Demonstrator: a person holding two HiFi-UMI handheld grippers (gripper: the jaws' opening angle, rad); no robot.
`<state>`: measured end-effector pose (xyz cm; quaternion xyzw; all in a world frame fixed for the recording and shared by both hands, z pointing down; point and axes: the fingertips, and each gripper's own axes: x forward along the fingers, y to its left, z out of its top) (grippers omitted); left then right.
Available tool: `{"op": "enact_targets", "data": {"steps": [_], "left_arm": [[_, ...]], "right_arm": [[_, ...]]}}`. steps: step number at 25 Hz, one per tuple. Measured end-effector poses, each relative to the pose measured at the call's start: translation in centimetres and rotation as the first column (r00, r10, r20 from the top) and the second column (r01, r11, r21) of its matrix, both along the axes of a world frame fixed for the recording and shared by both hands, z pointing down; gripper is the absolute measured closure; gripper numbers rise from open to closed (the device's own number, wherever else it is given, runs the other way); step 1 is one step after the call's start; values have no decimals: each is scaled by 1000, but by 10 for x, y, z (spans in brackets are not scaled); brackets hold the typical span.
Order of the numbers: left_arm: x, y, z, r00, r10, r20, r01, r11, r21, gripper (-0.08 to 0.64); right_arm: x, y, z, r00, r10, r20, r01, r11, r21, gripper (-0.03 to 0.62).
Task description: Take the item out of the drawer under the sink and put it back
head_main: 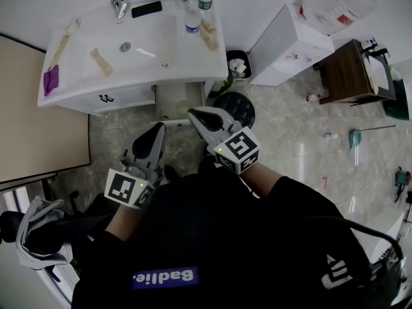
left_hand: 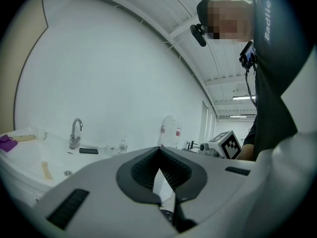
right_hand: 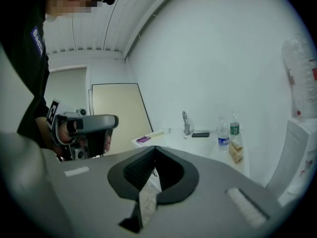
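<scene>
The drawer (head_main: 168, 100) under the sink sat partly behind the right gripper (head_main: 193, 114), its contents unreadable. Small floor objects (head_main: 329, 136) on the right were too tiny to identify.

Head cam looks steeply down on the sink (head_main: 148, 40) from above, w/ both gripper cams low & near, facing up across the same sink.

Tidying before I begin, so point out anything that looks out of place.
Loose things lie scattered on the floor right of the sink: what looks like a small bottle beside the brown stand, and a teal long-handled brush. Nothing looks spilled.
</scene>
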<state>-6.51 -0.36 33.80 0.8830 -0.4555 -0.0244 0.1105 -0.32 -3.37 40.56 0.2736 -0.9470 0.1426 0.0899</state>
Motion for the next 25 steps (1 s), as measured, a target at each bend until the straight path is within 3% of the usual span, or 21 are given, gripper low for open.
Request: {"op": "enact_targets", "data": {"steps": [5,12,19,25], "left_arm": [[15,-29,10,997,-64,37,65,998,-16,563],[23,-52,17,989,-129,72,130,991,-17,563],[6,-51,32,991,-96,88,101,993,-57,563],[-16,-60,41,993,-86,79,92,993,-80,563]], "right_arm": [[18,-34,55,997,-62,-52,58,995,-81,597],[25,-70,150,974,-158,-163,119,967,-225,583],[17,-83,236,934,-197,-297,72,920,-384,496],[6,-96,300,886,-223,-406,7,882,-470,476]]}}
